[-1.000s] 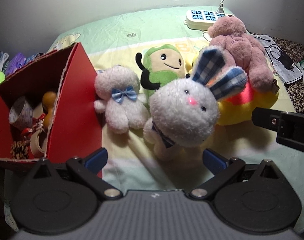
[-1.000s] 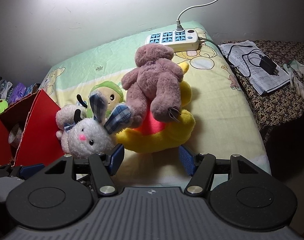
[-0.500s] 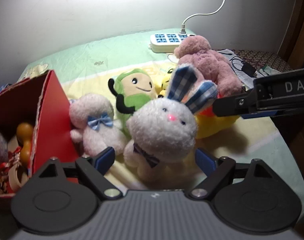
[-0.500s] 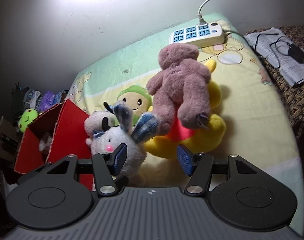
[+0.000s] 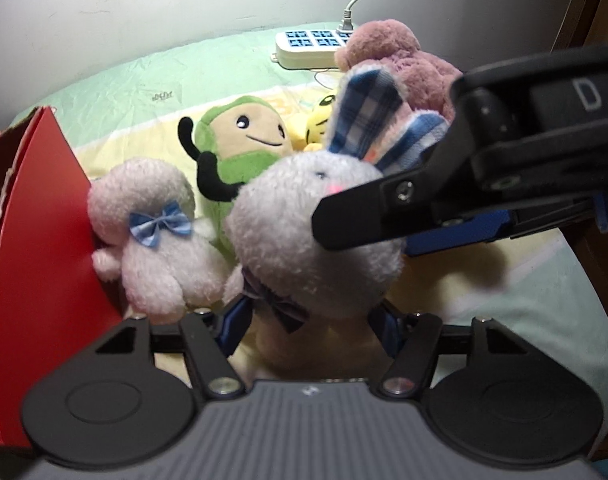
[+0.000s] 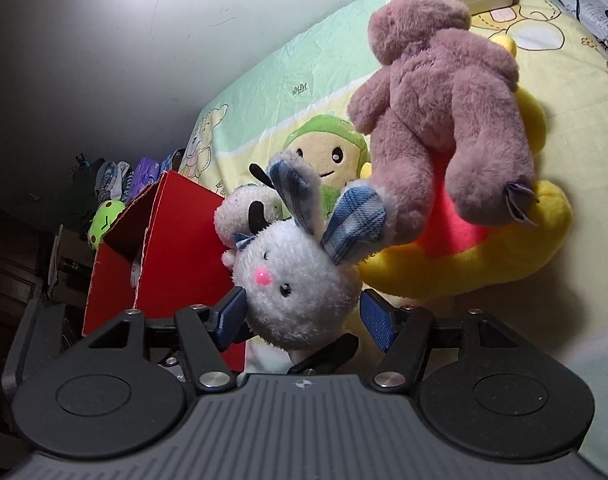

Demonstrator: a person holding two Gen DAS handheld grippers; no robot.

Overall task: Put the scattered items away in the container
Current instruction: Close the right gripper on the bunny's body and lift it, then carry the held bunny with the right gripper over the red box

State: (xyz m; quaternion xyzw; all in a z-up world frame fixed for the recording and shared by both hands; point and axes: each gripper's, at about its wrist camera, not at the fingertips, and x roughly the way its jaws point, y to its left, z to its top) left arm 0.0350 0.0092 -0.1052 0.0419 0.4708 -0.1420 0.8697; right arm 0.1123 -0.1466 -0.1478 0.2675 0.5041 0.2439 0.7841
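A white bunny (image 5: 304,232) with blue plaid ears sits on the bed sheet beside the red cardboard box (image 5: 44,240). My left gripper (image 5: 310,326) has the bunny's body between its blue pads; its jaws are closing and the pads touch the plush on both sides. In the right wrist view my right gripper (image 6: 304,320) straddles the bunny's head (image 6: 292,280). Its jaws are opening, with a gap at the right pad. One of its black fingers (image 5: 364,216) crosses the bunny's face in the left wrist view.
A small white bear (image 5: 152,236) with a blue bow leans on the box. Behind are a green plush (image 5: 240,140), a mauve teddy (image 6: 444,112) lying on a yellow plush (image 6: 504,248), and a power strip (image 5: 308,46) by the wall.
Both grippers have come down and in on the bunny. The left jaws have narrowed around its body. The right gripper has swung in from the right over its head.
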